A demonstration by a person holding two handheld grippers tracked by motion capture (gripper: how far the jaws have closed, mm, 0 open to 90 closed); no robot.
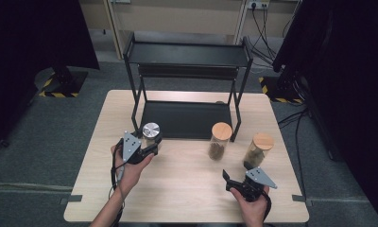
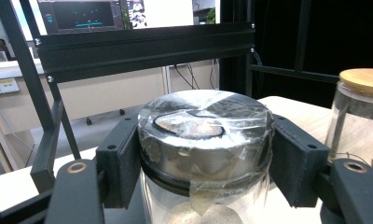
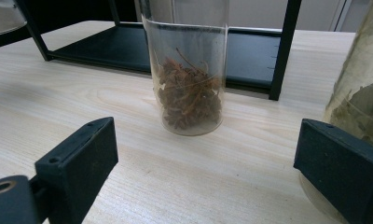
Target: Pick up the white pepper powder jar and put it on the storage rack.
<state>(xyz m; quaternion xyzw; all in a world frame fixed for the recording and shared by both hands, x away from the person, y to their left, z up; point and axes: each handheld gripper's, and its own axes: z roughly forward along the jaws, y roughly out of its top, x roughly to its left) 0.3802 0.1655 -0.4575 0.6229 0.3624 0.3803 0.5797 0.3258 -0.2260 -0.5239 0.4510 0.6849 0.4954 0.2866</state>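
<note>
Gripping the metal-lidded jar just under its taped silver lid, the left gripper has its fingers clenched on either side of the glass neck, one pad on each flank as the left gripper view shows. The jar stands upright, its long axis vertical, at the front left corner of the black rack, touching or nearly touching the front edge of the lower shelf. That is the relation the next move seems to turn on: the shelf lies directly beyond the jar from the hand, so a short push away from the person would probably carry it onto the black tray, provided the base clears the lip and the lid stays under the upper shelf. Whether the base rests on the surface or hangs just above it, I cannot tell. Further right, the middle jar with its wooden lid and brown dried contents stands just in front of the rack's right leg, and the right-hand jar stands beside it, a little apart. The right gripper hovers low near the front edge with its fingers released and wide, nothing between them; it points at the middle jar and is plainly the nearer hand to both wooden-lidded jars.
</note>
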